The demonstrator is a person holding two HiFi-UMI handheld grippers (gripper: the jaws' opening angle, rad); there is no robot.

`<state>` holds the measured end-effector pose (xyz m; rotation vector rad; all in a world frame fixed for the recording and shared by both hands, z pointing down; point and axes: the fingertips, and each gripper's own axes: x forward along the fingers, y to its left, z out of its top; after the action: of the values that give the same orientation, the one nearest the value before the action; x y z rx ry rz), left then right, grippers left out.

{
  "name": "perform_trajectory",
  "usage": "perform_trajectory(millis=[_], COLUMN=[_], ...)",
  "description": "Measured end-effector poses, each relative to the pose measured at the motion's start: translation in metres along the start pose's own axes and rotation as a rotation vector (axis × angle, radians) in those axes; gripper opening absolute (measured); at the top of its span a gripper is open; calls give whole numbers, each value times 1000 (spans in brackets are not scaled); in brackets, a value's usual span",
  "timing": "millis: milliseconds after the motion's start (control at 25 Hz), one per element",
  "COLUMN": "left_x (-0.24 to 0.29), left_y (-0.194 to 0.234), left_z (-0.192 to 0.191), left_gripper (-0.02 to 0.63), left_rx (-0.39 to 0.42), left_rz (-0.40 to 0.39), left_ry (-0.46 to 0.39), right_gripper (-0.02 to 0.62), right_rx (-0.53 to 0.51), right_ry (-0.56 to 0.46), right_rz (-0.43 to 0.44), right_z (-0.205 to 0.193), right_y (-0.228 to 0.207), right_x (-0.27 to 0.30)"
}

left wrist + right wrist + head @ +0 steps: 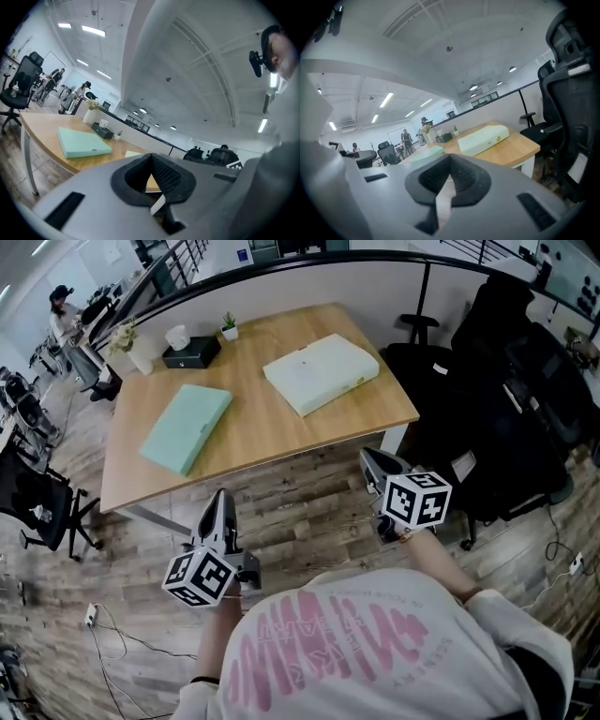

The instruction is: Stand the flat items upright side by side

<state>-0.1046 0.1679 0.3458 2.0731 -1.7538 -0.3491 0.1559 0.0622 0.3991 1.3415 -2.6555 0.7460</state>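
On the light wooden table [262, 442], the mint-green flat foam pad [186, 427] and the cream flat rectangular pad [321, 372] lie flat, well apart. Off the table's near edge, the left gripper [222, 498] and right gripper [368, 458] hover (both clenched, nothing between the jaws).

Open office. Light wood table [249, 420] on wood-plank floor [300, 504]. Curved white partition [281, 292] with black rail behind. Black office chairs [511, 371] crowded right, another chair [42, 502] left. Tissue box [190, 352], small potted plant [229, 326], flower vase [139, 352] at far table edge. Ceiling strip lights [93, 30] on.
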Motion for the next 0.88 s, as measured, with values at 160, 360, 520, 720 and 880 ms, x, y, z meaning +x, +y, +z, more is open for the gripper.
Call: perform_trajectory(millis=[160, 360, 520, 720, 880], left_x=[23, 49, 67, 105, 154], left_y=[21, 35, 41, 52, 50], left_z=[6, -23, -63, -85, -77], left_gripper=[2, 0, 0, 0, 0], left_rx=[-48, -67, -73, -103, -112], left_rz=[-21, -44, -47, -22, -23], left_ry=[32, 131, 229, 281, 272], right_gripper=[-2, -2, -2, -2, -2], right_rx=[3, 58, 141, 242, 269], right_ry=[4, 102, 180, 194, 183], right_rz=[6, -56, -82, -106, -125], right_z=[0, -42, -74, -79, -55], right_y=[4, -18, -37, -72, -108], right_x=[34, 52, 63, 85, 108])
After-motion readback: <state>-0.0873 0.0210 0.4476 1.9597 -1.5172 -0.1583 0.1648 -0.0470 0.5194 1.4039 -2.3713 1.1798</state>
